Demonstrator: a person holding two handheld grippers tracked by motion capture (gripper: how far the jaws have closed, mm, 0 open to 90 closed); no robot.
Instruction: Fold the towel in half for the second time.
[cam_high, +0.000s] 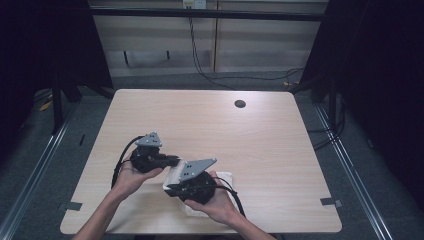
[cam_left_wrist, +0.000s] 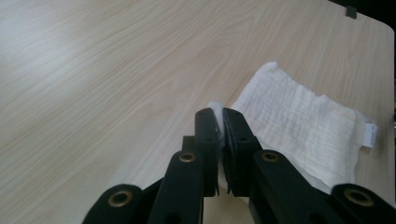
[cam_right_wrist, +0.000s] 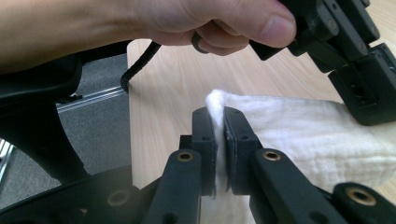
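Two grippers, left (cam_left_wrist: 219, 114) and right (cam_right_wrist: 219, 114), both clamped on white cloth (cam_left_wrist: 303, 126) edge (thin bite); uneven pull could slip a corner free.

White cloth (cam_left_wrist: 303, 126), crinkled weave all over, with a small white tag on its edge. Under it, the counter (cam_high: 250, 135) shows pale beige wood with fine streaky grain and one dark round hole far right. Left gripper (cam_left_wrist: 219, 121): black jaws, brass-coloured rivets. Right gripper (cam_right_wrist: 219, 121): the same black and brass. Grey three-cornered plates top both. Floor dark grey.
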